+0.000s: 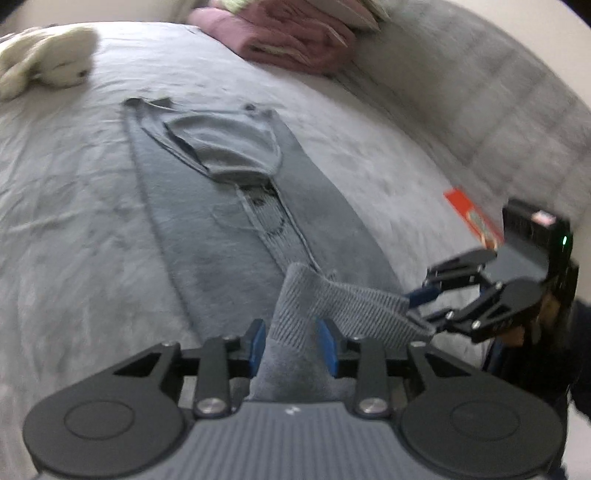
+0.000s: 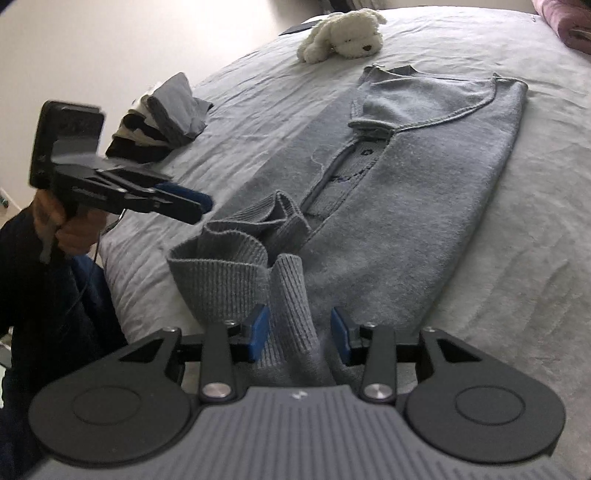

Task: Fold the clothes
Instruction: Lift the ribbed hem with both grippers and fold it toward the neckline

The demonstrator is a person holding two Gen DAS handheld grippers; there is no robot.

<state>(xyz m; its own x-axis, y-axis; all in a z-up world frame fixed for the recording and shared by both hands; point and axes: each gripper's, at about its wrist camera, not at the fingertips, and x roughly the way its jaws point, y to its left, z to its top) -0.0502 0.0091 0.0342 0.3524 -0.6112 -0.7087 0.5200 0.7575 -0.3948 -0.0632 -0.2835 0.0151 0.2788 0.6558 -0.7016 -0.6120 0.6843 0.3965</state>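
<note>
Grey knit sweater lengthwise on the bed.
Its ribbed hem lies between the parted pads of left gripper and right gripper.

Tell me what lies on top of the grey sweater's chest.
A folded-in sleeve lies across the grey sweater, its cuff just above the button placket. The placket's lower part shows; whatever is beneath the sleeve is covered. The sweater rests on the bedsheet.

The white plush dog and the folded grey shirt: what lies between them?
Only bare, wrinkled bedsheet separates the plush dog from the shirt, seen in the right wrist view.
</note>
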